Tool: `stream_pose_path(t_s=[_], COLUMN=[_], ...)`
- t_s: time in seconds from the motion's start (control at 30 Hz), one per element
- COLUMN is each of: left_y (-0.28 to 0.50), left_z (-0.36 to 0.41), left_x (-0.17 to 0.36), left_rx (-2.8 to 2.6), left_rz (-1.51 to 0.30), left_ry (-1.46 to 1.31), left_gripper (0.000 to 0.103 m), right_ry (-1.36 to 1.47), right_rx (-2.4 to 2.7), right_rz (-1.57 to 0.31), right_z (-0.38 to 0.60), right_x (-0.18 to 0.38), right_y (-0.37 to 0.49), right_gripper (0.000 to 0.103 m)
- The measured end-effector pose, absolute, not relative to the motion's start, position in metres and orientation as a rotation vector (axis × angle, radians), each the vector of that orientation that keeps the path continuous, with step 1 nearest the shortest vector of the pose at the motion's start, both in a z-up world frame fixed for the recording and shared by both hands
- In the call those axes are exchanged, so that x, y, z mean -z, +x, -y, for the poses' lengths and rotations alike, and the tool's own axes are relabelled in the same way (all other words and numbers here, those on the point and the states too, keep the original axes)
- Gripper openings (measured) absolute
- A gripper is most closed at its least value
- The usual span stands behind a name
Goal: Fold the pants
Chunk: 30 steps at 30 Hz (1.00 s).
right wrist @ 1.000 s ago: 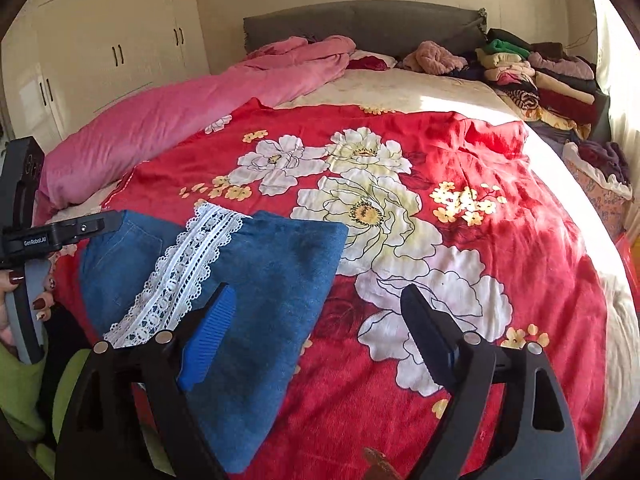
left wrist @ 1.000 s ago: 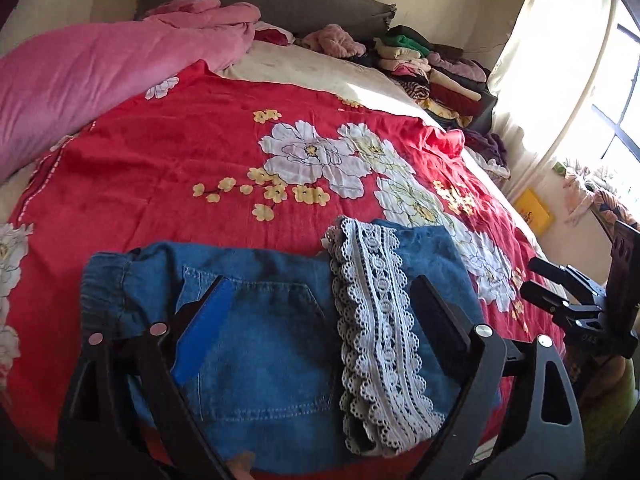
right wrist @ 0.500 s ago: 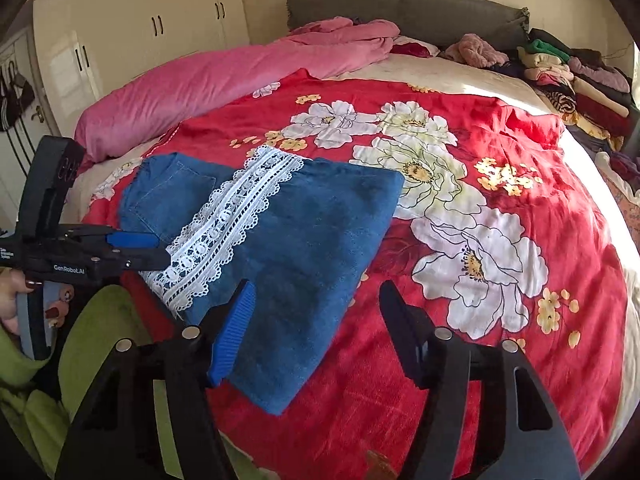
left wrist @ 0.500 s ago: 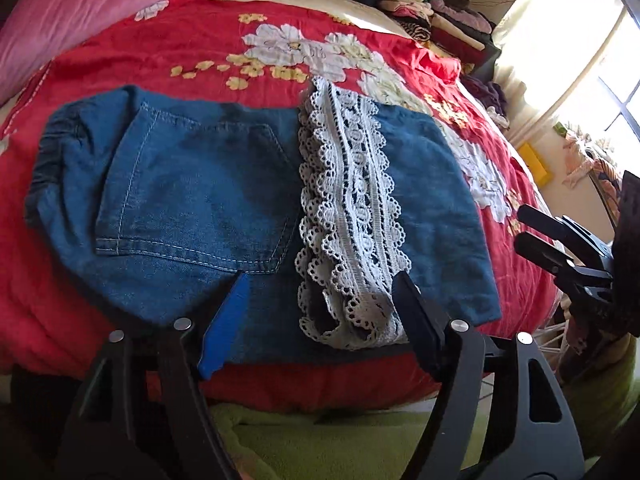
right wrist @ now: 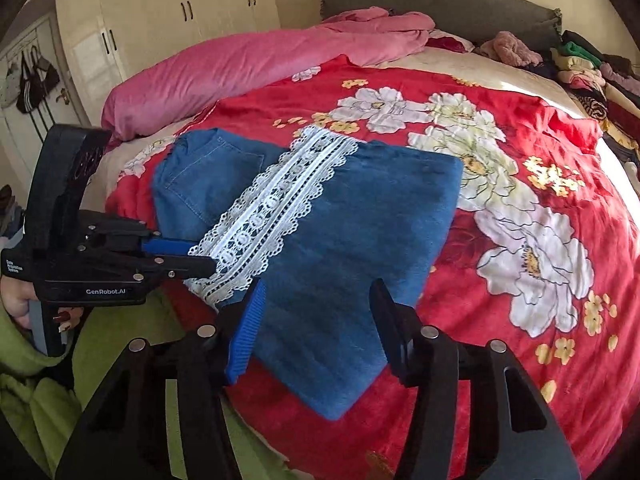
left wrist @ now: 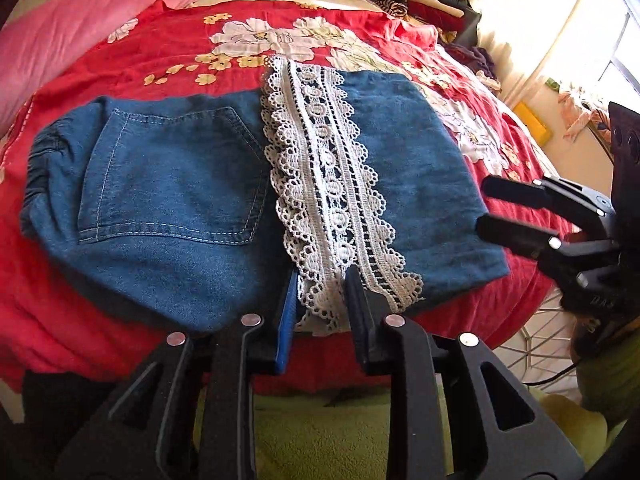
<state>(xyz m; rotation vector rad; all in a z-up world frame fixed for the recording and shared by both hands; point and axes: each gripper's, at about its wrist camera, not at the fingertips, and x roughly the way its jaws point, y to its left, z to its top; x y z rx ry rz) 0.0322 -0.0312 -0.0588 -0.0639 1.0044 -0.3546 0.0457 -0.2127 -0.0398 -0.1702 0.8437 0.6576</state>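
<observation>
A: Location of the pants [left wrist: 168,184]?

B: Flat on the red flowered bedspread [left wrist: 168,40], near the bed's front edge. Already doubled over: back pocket and gathered waistband to the left, white lace trim [left wrist: 328,184] across the middle, plain denim panel to the right.

A: Left gripper [left wrist: 322,300]?

B: At the near end of the lace trim. Jaws just closing, now narrow, lace lying between them. Full pinch not confirmed; a sliver of gap still visible in the left wrist view. Placement sensible: the hem edge there gives a firm hold on the folded layers.

A: Right gripper [right wrist: 316,320]?

B: Over the near edge of the plain denim panel, toward the corner. Jaws just closing as well, yet about half apart, cloth below and between, no pressure on it. Not gripping.

A: Reason for two holds on one edge?

B: Judged as preparation for the next fold: both ends of the near edge lifted together, carried over evenly.

A: Risks?

B: Lace alone caught without the denim beneath; layers sliding apart on lifting.

A: Elsewhere?

B: Pink quilt [right wrist: 240,64] at the far side; piled clothes [right wrist: 592,72] by the headboard, well apart.
</observation>
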Motion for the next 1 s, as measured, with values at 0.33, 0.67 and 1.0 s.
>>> stream_pose_path(t_s=[0.33,0.67,1.0], left_y=[0.031,0.029,0.024], left_z=[0.031,0.028,0.022], left_x=[0.058,0.052,0.037], left_rx=[0.346,0.334,0.312], left_rz=[-0.983,-0.965,-0.920], left_ry=[-0.036,-0.037,-0.037], left_gripper=[0.035,0.041,0.053], right_ry=[-0.232,-0.186,-0.150], right_rx=[-0.608,-0.599,-0.529], right_rz=[-0.945,-0.952,-0.888], right_z=[0.218,0.222,0.236], right_x=[0.074,0.067,0.043], right_y=[0.044,0.045,0.042], right_gripper=[0.048,0.050,0.064])
